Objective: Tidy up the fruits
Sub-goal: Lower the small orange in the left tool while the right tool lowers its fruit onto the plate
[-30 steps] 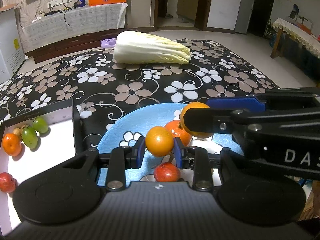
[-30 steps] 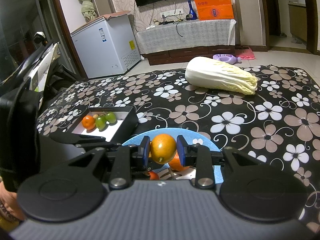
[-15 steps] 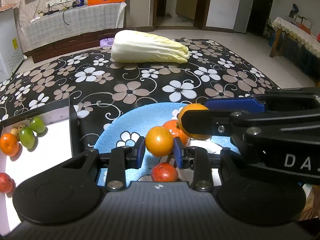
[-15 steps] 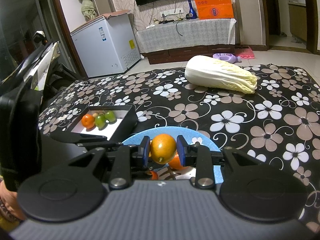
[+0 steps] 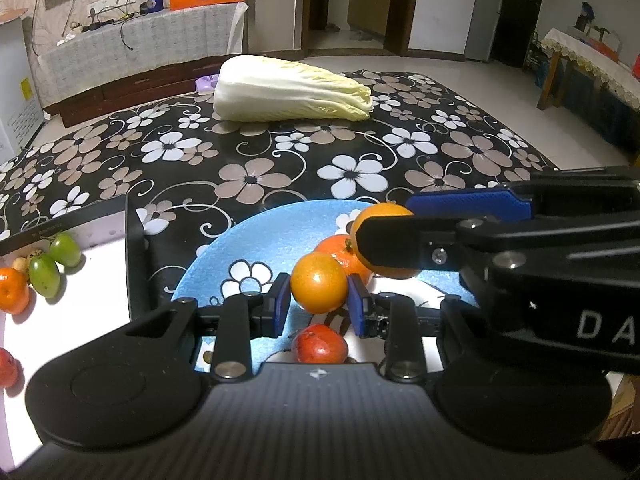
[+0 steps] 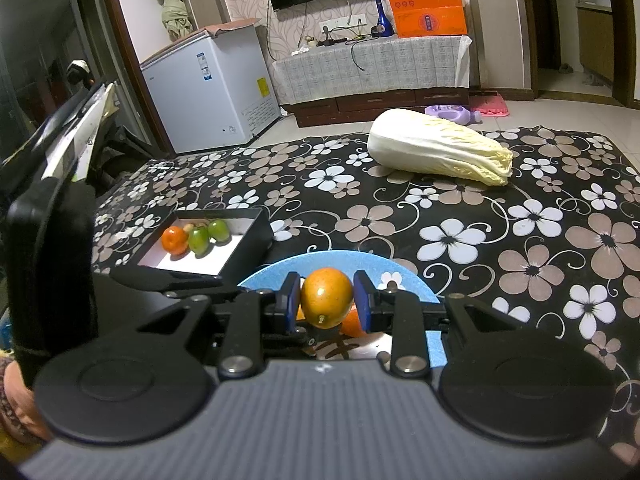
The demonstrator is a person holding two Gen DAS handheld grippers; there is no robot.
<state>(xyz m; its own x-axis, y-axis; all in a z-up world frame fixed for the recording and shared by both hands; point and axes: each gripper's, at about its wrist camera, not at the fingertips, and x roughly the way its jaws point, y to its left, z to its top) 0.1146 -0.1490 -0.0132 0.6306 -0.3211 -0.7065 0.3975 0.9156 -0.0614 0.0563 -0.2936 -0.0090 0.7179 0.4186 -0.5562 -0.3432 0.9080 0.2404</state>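
My left gripper (image 5: 319, 304) is shut on a small orange (image 5: 319, 282) above the blue plate (image 5: 272, 236). My right gripper (image 6: 327, 304) is shut on another orange (image 6: 327, 297); in the left wrist view that orange (image 5: 382, 216) shows between its fingers (image 5: 404, 236) at the right. On the plate lie a tangerine (image 5: 334, 246) and a red fruit (image 5: 319, 345). The black box with a white floor (image 5: 134, 248) at the left holds green fruits (image 5: 45, 276), a tangerine (image 5: 13, 290) and a red fruit (image 5: 6, 368); the box (image 6: 256, 240) also appears in the right wrist view.
A large napa cabbage (image 5: 290, 94) lies at the far side of the flowered tablecloth (image 5: 248, 168). Beyond the table are a white chest freezer (image 6: 212, 92), a covered cabinet with an orange carton (image 6: 426, 4) and open floor. A person's sleeve (image 6: 12, 400) shows at lower left.
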